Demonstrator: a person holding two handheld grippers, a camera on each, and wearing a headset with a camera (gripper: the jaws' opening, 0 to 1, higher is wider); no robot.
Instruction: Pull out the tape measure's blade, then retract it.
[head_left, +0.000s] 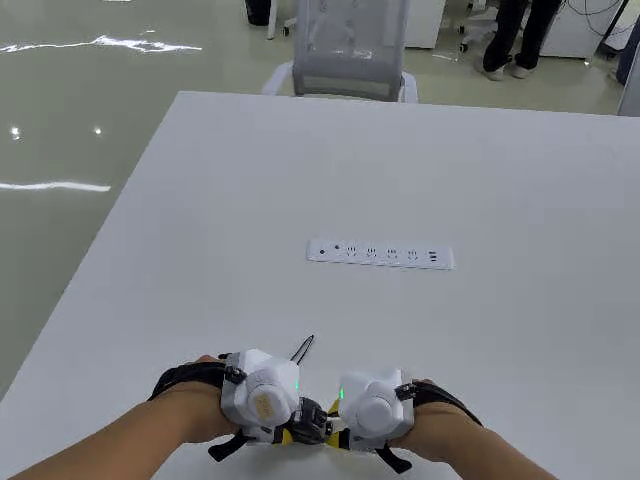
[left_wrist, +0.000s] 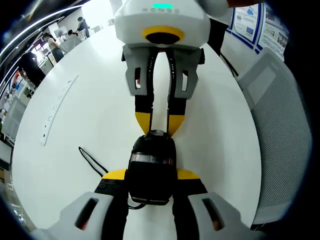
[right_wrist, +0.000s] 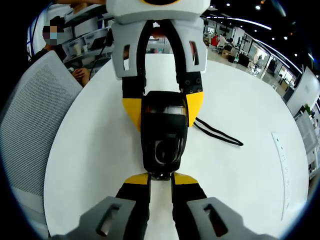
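The left tool (left_wrist: 151, 176) is clamped across the black case of the tape measure (right_wrist: 164, 131), its yellow-tipped jaws pressing on both flanks, holding it just above or on the white bench (head_left: 400, 160). Straight ahead of it, facing it nose to nose, the right tool (right_wrist: 160, 181) has its jaws drawn narrow at the case mouth, apparently pinched on the blade tip (left_wrist: 157, 133), though the hook itself is too small to make out clearly. A black wrist strap (right_wrist: 220, 134) trails from the case onto the bench beside the left tool. No length of blade shows between the two tools, so I judge the pull has not begun: both the drawing out and the retracting are left to do.
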